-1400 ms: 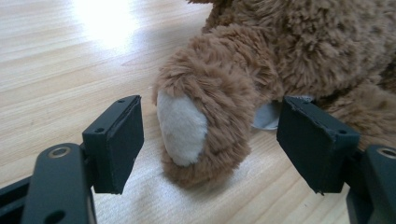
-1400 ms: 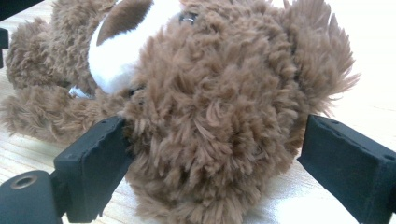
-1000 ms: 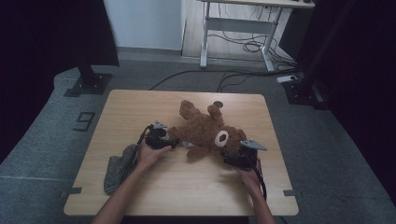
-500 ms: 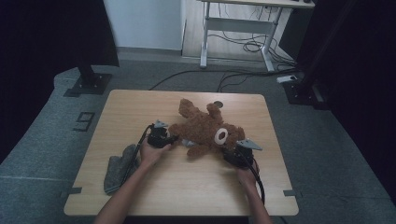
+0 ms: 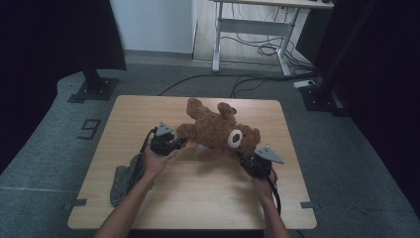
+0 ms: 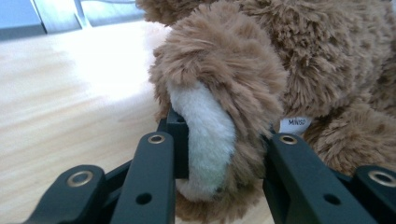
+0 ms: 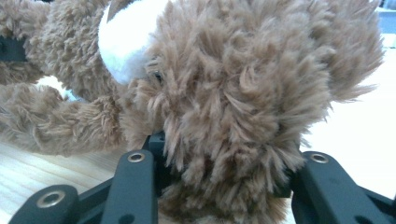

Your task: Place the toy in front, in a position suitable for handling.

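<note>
A wooden table [image 5: 198,198] carries a teddy bear [image 5: 215,131] and seemingly a grey cloth [image 5: 124,178].

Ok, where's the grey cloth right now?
In the high view the grey cloth lies crumpled near the table's front-left edge, beside the person's left forearm, just behind the left gripper that grips the teddy bear.

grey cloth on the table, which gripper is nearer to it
Left. The left gripper is just up and right of the cloth, clamped on the bear's foot. The right gripper grips the bear's head, far across the table.
</note>
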Tool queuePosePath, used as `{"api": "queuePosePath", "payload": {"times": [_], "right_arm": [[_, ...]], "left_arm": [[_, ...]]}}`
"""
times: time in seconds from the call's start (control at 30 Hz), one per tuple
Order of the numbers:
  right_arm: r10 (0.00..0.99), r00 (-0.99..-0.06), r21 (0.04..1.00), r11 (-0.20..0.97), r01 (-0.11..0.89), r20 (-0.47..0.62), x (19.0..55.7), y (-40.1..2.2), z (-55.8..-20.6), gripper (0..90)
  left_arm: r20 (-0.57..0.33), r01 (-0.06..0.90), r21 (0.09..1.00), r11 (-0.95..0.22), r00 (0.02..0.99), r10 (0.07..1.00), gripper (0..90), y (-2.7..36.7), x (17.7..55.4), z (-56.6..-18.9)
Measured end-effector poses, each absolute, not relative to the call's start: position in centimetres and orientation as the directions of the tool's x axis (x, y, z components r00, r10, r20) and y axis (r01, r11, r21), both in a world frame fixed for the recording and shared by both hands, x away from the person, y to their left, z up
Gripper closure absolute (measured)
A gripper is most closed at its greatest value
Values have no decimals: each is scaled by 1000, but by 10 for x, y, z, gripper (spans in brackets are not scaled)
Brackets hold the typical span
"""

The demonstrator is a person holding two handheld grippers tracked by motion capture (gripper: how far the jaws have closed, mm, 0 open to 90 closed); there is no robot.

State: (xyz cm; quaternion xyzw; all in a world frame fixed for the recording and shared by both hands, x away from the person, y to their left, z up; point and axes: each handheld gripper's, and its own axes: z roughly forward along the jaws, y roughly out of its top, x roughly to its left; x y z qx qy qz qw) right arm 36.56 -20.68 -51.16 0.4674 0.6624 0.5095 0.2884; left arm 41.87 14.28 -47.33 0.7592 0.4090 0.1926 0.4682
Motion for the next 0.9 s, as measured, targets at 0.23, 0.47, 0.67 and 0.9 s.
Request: {"api": "queuePosePath", "payload": {"times": [0.23,0.47,0.67,0.9], "right_arm": [[873,-477,955,45,293,105,366,-209,-501,563],[838,-536,952,72,297,104,359,-209,-498,550],[823,-559,950,91,298,96,354,-211,-501,545],[815,-571,946,103,306,96,352,-212,-506,545]], "left_arm": [[-67,406,885,-228,596,800,707,156,387,-457],[-82,409,887,-216,598,797,703,166,362,-461],[-90,412,885,-218,610,788,703,168,347,-471],[-89,423,879,-222,601,794,701,168,344,-476]]}}
